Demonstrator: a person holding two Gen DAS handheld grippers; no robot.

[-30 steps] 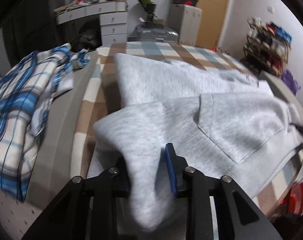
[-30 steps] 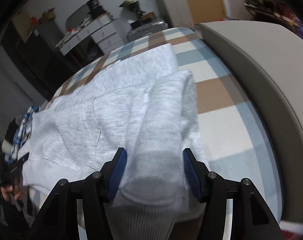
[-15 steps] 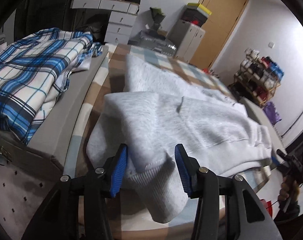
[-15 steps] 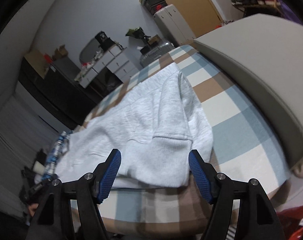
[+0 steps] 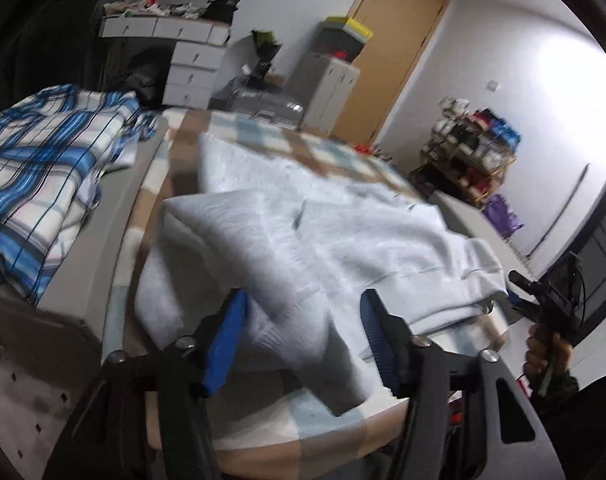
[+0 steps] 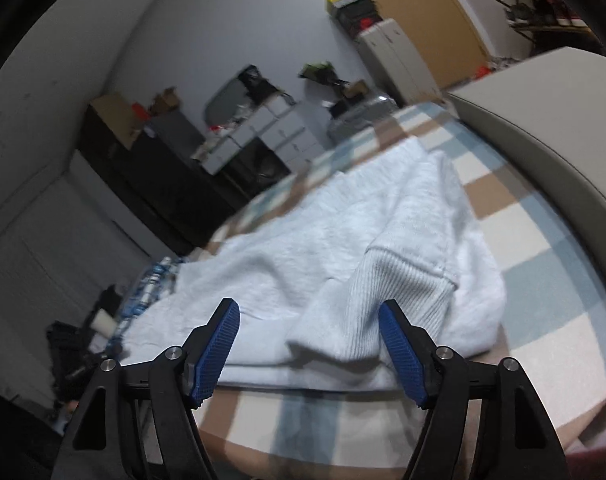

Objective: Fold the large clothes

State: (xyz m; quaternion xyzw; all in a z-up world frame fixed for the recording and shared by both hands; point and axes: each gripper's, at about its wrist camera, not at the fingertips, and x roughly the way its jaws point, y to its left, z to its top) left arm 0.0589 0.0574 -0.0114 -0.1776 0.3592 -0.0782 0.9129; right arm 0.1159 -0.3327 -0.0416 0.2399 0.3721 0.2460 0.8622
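Left wrist view: the left gripper [image 5: 303, 336] is spread, its jaws having just been opening, pads clear of the grey sweatshirt [image 5: 323, 240], whose sleeve end droops between them over the checked bed [image 5: 263, 436] edge. A plaid blanket [image 5: 43, 168] lies at 9 o'clock. The right gripper [image 6: 309, 350] is likewise spread; the folded sweatshirt's ribbed cuff [image 6: 399, 284] lies beyond, at 1 o'clock.

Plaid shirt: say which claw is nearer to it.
Left. The left claw is at the sweatshirt's end beside the plaid shirt. The right claw is at the opposite end, with the shirt far across the sweatshirt.
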